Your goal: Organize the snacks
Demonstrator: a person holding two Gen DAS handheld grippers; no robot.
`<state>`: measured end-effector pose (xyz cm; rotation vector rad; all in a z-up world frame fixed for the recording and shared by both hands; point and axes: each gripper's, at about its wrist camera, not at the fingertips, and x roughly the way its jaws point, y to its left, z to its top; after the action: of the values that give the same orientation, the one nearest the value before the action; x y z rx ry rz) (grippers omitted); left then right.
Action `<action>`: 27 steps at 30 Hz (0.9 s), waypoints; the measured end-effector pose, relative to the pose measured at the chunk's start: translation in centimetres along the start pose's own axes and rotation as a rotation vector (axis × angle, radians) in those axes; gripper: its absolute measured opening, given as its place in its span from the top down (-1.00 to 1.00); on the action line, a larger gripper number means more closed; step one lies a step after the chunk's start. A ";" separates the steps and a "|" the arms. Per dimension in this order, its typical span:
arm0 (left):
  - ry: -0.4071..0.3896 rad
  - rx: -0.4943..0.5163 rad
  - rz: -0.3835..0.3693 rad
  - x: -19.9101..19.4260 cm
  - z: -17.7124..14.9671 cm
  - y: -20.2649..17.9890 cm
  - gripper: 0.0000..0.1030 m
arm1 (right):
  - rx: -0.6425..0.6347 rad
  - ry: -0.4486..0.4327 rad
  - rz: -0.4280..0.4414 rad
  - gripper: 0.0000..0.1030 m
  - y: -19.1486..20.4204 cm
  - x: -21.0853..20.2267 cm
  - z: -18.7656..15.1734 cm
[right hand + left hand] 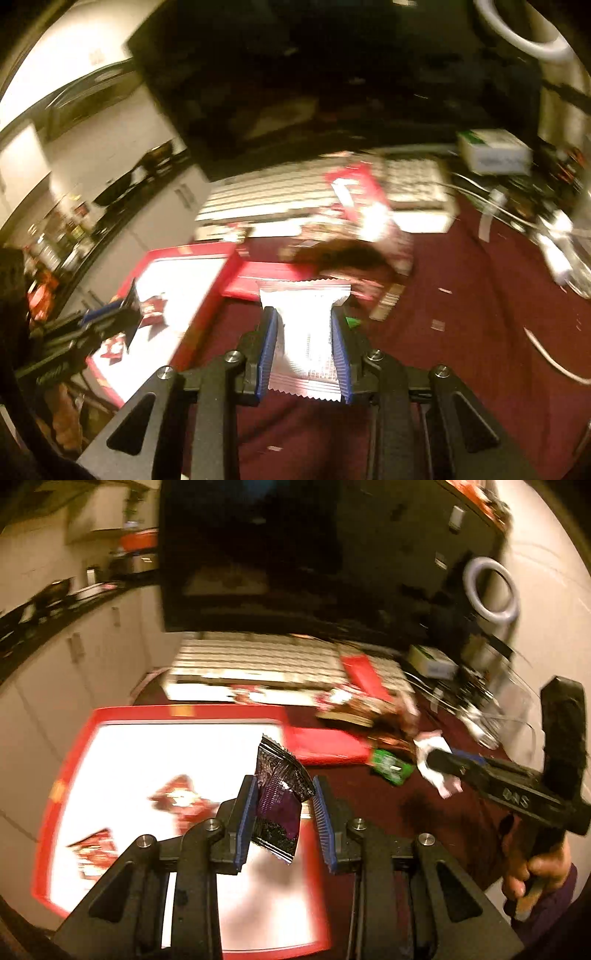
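The left gripper (284,808) has its jaws clamped on a crinkled black-and-purple packet (279,794); the right gripper (304,347) has its jaws clamped on a white packet (306,332). Any print is blurred.

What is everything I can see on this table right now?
Tray: one, red rim, white inside, table's left.
Red packets: two at least, in tray.
Dark purple packet: one, in left claw.
White packet: one, in right claw.
Green packet: one, on maroon tabletop.
Snack pile: blurred, uncountable, behind tray.
Keyboard: one, white, under black monitor.
Hand: gripping right claw's handle.
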<state>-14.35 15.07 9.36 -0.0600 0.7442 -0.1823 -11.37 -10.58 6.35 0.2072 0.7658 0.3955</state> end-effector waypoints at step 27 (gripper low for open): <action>0.021 -0.146 0.136 -0.5 -2.6 7.8 0.10 | -0.121 0.082 0.240 0.12 12.8 7.8 0.1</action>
<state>-15.38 22.86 6.89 -0.1465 0.7787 0.0010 -9.70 4.27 5.64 0.1709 0.7970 0.6789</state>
